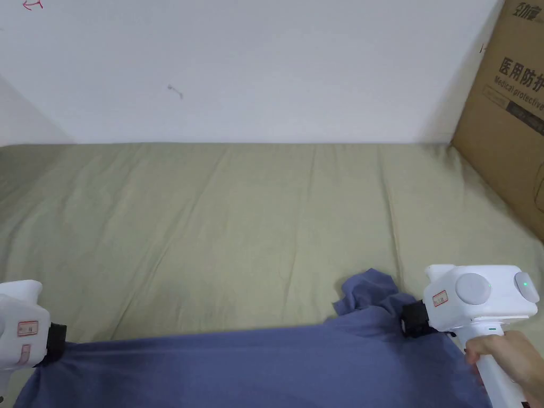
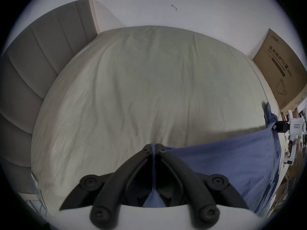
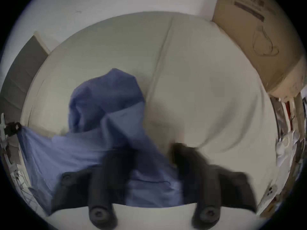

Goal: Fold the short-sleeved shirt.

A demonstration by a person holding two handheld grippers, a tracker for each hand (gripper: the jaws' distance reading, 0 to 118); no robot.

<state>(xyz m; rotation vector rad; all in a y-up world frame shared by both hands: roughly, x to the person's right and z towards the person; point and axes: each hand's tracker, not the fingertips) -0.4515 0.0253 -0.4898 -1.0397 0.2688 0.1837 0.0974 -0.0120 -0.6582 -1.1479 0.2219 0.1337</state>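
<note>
Pinching a blue fold between closed jaws, the left gripper [image 2: 155, 148] is holding one end of the short-sleeved shirt [image 1: 255, 366]. Right gripper [image 3: 153, 152]: jaws standing apart and blurred, fabric lying between them. Shirt is stretching between both grippers, low over the olive bed sheet [image 1: 239, 223]; cardboard box [image 1: 510, 106] is standing at right.

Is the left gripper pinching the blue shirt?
Yes, in the left gripper view the left gripper has its two jaws closed together with the blue shirt squeezed between them.
</note>
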